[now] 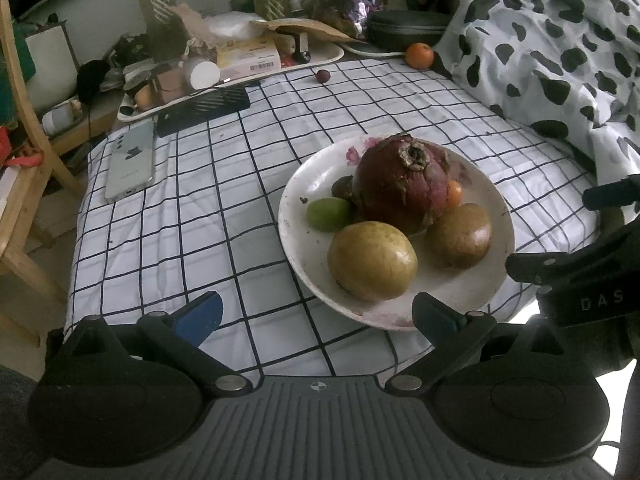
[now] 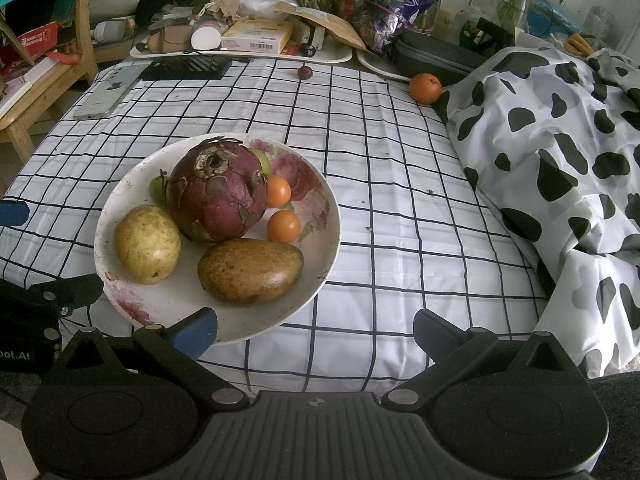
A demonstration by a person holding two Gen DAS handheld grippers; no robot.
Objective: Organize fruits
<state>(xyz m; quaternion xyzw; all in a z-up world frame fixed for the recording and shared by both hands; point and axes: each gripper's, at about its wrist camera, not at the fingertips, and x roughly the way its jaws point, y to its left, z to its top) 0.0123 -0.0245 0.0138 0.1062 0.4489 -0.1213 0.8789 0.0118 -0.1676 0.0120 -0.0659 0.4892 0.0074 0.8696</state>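
Note:
A white flowered plate (image 1: 304, 184) (image 2: 320, 216) on the checked cloth holds a big dark red dragon fruit (image 1: 400, 184) (image 2: 216, 192), a yellow round fruit (image 1: 372, 260) (image 2: 146, 244), a brown mango (image 1: 458, 236) (image 2: 250, 272), a green fruit (image 1: 328, 214), and two small oranges (image 2: 283, 226). A loose orange (image 1: 419, 56) (image 2: 425, 88) and a small dark plum (image 1: 322, 76) (image 2: 305, 72) lie at the back. My left gripper (image 1: 316, 314) is open and empty at the plate's near edge. My right gripper (image 2: 314, 330) is open and empty, right of the plate.
A phone (image 1: 130, 160) (image 2: 108, 94) lies at the left. A cluttered tray (image 1: 240, 64) (image 2: 240, 46) and a dark case (image 2: 436, 58) stand at the back. A cow-print cover (image 1: 560, 60) (image 2: 560, 152) fills the right. A wooden chair (image 1: 20, 120) stands left.

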